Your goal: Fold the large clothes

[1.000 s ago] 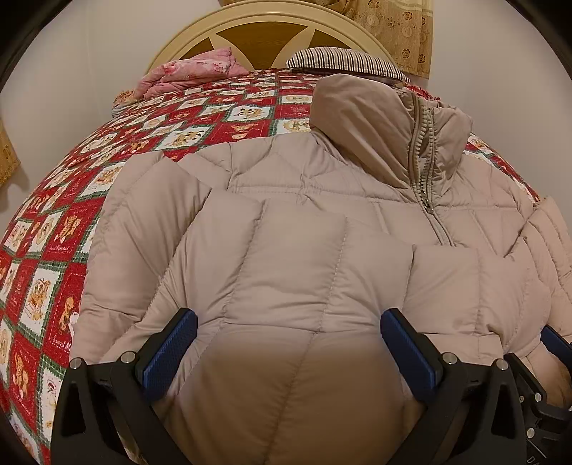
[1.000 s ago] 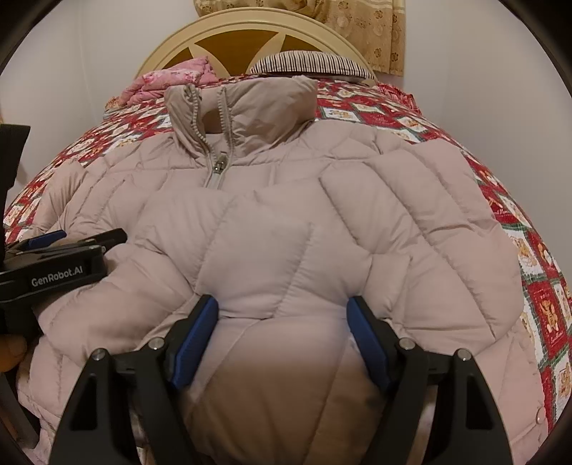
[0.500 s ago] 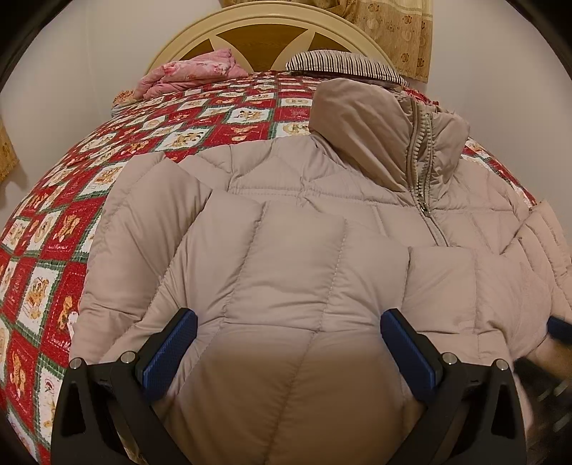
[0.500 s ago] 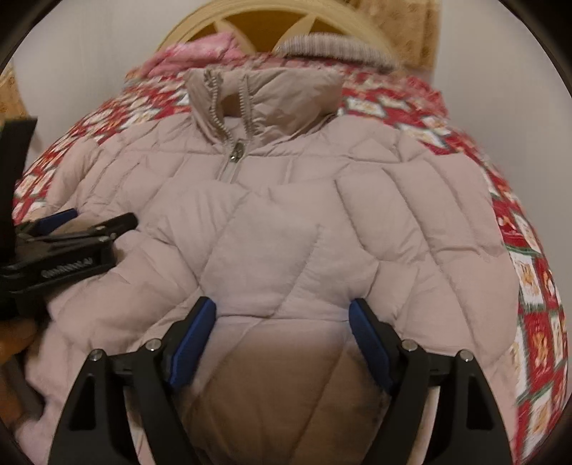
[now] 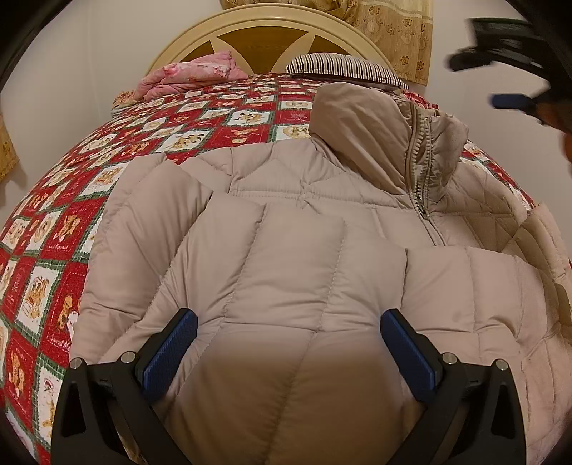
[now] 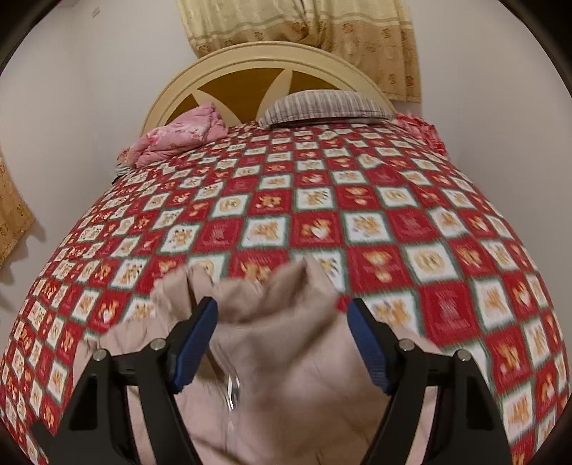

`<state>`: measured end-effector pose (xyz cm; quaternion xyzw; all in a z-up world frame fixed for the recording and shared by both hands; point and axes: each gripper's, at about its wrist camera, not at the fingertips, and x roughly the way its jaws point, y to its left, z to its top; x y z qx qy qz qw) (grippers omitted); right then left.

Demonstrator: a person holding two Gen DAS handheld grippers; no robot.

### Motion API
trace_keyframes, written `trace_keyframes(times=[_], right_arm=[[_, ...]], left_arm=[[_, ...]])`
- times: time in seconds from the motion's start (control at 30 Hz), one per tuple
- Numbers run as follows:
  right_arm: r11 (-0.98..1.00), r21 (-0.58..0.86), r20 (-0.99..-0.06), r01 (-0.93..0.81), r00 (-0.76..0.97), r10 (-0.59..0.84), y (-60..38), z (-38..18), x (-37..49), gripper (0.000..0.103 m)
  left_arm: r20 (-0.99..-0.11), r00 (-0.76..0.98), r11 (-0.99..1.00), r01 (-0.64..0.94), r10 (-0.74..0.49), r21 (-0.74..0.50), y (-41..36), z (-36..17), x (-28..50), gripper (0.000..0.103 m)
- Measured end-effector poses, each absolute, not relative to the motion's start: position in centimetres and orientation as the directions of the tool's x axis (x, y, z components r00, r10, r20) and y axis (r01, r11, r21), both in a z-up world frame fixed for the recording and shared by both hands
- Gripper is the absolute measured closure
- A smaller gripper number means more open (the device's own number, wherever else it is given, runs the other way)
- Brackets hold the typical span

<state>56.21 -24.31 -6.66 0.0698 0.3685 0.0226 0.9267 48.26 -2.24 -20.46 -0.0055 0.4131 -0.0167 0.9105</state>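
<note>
Patchwork quilt [image 6: 321, 200], striped pillow [image 6: 321, 103], headboard [image 6: 246, 57]

A beige quilted jacket [image 5: 286, 257] is lying across the red-and-white checked bedspread [image 6: 357, 221]; a pink blanket [image 6: 182, 137] and striped pillow [image 6: 321, 107] are sitting upper centre.

A home bedroom: a bed [image 6: 411, 221] with a red patchwork quilt [image 6: 321, 200], a cream arched headboard [image 6: 250, 60] against a plain wall, a striped pillow [image 6: 321, 105] and pink blanket [image 6: 186, 136] at its head, floral curtains [image 6: 304, 25] behind.
</note>
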Motion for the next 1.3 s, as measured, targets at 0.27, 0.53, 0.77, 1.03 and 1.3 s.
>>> trace_keyframes(times=[0.27, 0.53, 0.77, 1.03, 1.3], right_arm=[[0.993, 0.079, -0.771, -0.087, 0.626, 0.117, -23.1, -12.2, 58.7, 0.031], [0.999, 0.014, -0.837, -0.036, 0.547, 0.031, -25.9, -14.6, 55.7, 0.031], [1.000, -0.006, -0.877, 0.018, 0.481, -0.014, -27.6, -17.3, 54.7, 0.032], [0.998, -0.014, -0.779, 0.063, 0.625, -0.050, -26.1, -12.4, 53.0, 0.032], [0.988, 0.147, -0.834, 0.051, 0.544, 0.096, -26.3, -18.7, 54.7, 0.033]], left_arm=[[-0.749, 0.662, 1.000, 0.024, -0.030, -0.019, -2.2, -20.4, 48.3, 0.001], [-0.748, 0.663, 1.000, 0.022, -0.026, -0.014, -2.3, -20.4, 48.3, 0.001], [-0.747, 0.664, 1.000, 0.021, -0.024, -0.013, -2.3, -20.4, 48.3, 0.001], [-0.747, 0.664, 1.000, 0.022, -0.024, -0.012, -2.3, -20.4, 48.3, 0.001], [-0.739, 0.672, 0.999, 0.030, -0.041, -0.029, -1.9, -20.0, 48.1, 0.001]])
